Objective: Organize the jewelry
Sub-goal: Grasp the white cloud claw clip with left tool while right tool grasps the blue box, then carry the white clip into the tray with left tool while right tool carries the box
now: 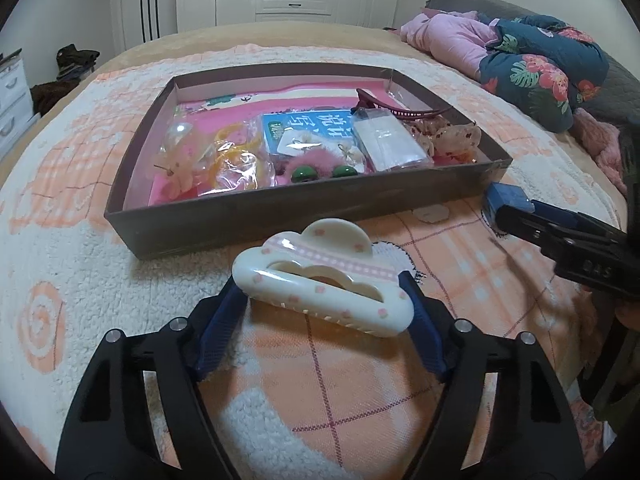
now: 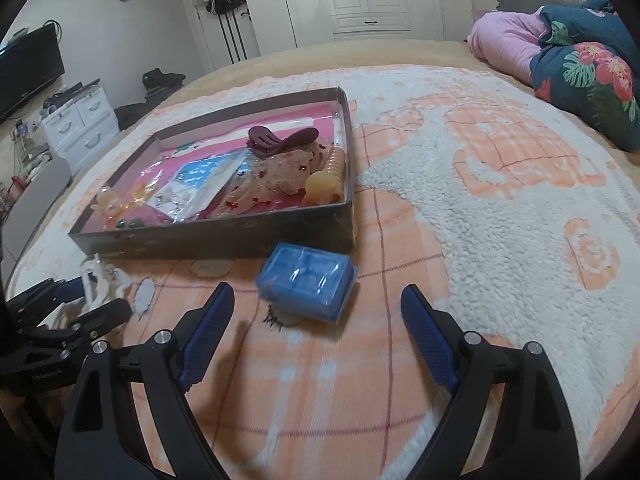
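My left gripper (image 1: 324,304) grasps the cream cloud-shaped hair clip (image 1: 323,286) between its blue pads, just above the blanket (image 1: 360,380), near the front wall of the box (image 1: 240,216). My right gripper (image 2: 316,312) is spread wide, holding nothing, just before the blue case (image 2: 306,280), which lies on the blanket beside the box's front right corner.

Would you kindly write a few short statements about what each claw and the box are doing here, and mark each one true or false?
1. The left claw grips a cream cloud-shaped hair clip. True.
2. The right claw holds the blue case. False: it is open, the case lying on the blanket ahead.
3. The dark red hair claw lies inside the box. True.
4. The box has a lid on. False: it is open-topped.
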`<state>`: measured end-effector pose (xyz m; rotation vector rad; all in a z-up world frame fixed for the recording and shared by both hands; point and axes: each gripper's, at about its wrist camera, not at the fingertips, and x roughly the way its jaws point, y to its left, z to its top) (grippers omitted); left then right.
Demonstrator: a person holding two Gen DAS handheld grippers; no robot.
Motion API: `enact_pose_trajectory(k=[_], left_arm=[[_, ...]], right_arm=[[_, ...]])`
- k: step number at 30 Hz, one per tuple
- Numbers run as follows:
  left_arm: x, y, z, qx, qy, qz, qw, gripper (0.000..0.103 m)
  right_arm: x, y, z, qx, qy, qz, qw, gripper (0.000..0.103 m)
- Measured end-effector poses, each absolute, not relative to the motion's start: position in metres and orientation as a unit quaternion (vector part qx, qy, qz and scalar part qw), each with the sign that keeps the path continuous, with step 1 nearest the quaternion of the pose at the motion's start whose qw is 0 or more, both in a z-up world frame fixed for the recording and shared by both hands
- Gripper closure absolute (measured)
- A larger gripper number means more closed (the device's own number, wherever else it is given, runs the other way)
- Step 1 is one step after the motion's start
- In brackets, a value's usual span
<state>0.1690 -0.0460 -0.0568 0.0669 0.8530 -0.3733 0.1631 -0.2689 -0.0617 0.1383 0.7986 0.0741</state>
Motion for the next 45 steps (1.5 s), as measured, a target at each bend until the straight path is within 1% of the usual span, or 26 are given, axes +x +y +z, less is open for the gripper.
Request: enact_pose_trajectory(k=[3,5,7,19,30,39,45], left_arm=[[0.169,-0.044,-0.057,0.027,0.409,-0.183,0.893,0.037],[0.170,-0.042,-0.056,0.020,0.408,-0.185,0.894,0.037],[0.170,-0.041,-0.056,0.016,0.407,-0.187,0.894,0.037],[0.160,-0.027,-0.048,-0.014,0.400,-0.182,0.898,0.037],[0.146,-0.003,-0.028,-0.045,0.380,-0.165,0.909,0.037],[0.150,0.020,-0.014,-0.069,0.365,-0.147,0.917,0.037],[0.162,0.020,-0.005,-0.070,0.355,-0.149,0.920,0.037]], right_arm=[[0.171,-0.267,-0.065,0.059,0.395,0.030,0.916,0.032],[0.174,-0.264,-0.066,0.051,0.398,0.028,0.916,0.045],[0.174,-0.261,-0.066,0.044,0.396,0.033,0.917,0.052],[0.145,-0.244,-0.059,0.022,0.389,0.091,0.916,0.053],[0.124,-0.211,-0.030,0.009,0.369,0.150,0.917,0.053],[0.130,-0.193,-0.011,0.004,0.354,0.171,0.920,0.053],[0.144,-0.189,-0.001,0.005,0.345,0.172,0.923,0.053]])
